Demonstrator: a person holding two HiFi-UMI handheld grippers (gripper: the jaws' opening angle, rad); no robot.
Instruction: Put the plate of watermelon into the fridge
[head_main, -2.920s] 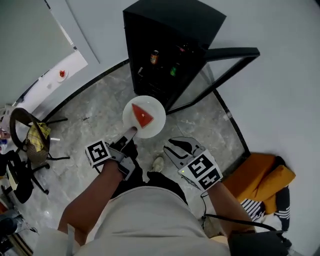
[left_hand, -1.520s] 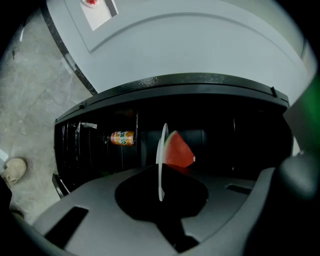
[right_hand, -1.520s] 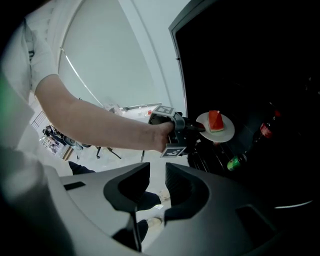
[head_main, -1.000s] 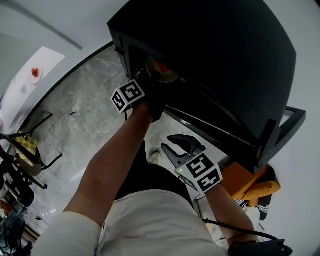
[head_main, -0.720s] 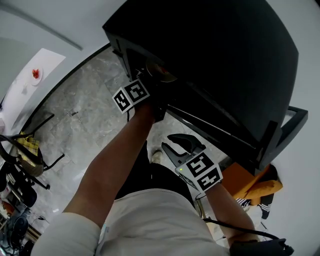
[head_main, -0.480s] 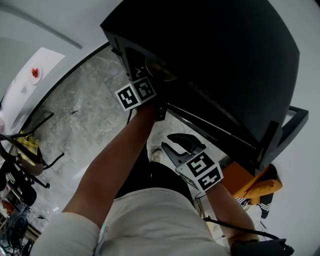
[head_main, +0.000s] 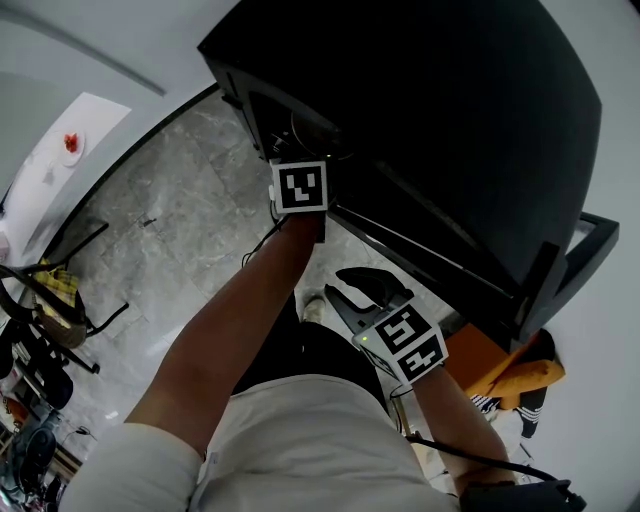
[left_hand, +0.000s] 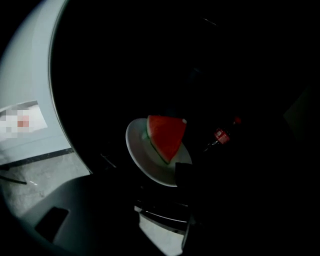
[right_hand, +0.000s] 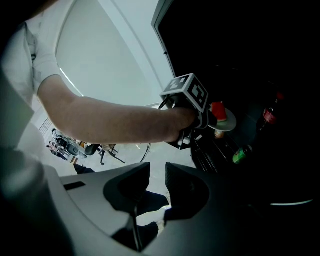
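1. Now the plate (left_hand: 137, 150) carrying the watermelon (left_hand: 166, 136) wedge is inside the fridge (head_main: 450, 120), in the upper part of its dark cavity. It looks not yet set on a shelf.
2. Reaching in through the fridge's open front, the left gripper (right_hand: 209, 120) has its fingers (left_hand: 183, 172) clamped on the plate's near rim.
3. By its look the plate is stiff, glazed and breakable, and slick at the edge. The wedge lies loose and could slide, so the rim is the place to hold, plate level.
4. A red-labelled bottle (left_hand: 221, 135) stands deeper in the fridge, beside the plate.
5. Outside, below the fridge's front, the right gripper (right_hand: 157, 172) hangs with fingers slightly apart, holding nothing.
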